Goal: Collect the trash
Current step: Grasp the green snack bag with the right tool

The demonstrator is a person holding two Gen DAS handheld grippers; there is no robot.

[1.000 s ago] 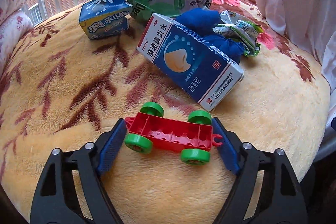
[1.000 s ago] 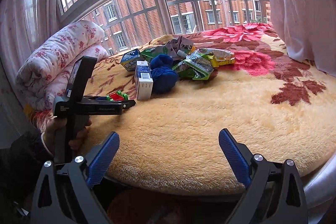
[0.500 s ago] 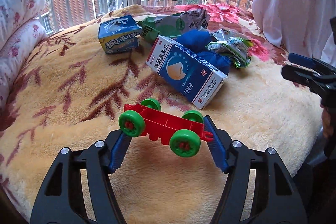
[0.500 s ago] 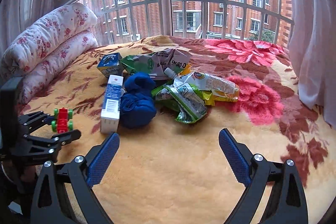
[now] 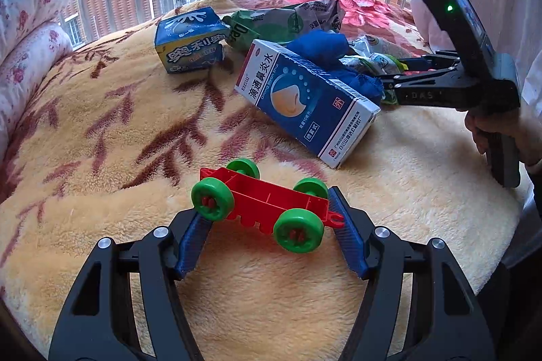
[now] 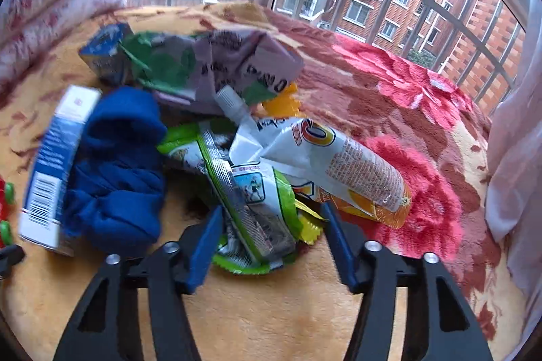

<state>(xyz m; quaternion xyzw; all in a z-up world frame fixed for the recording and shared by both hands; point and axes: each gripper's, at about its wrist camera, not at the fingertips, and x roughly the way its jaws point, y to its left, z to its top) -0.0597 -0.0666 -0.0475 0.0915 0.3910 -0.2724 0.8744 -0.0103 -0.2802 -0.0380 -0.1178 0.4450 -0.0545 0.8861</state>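
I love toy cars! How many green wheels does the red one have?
4: two near wheels and two far wheels on the red toy car.

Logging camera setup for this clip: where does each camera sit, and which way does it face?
Left wrist: on the left gripper, facing the window; clamps the red toy cart; right gripper and its hand visible.
Right wrist: on the right gripper, facing the window over the green wrapper.
Shared: blue medicine box, blue cloth.
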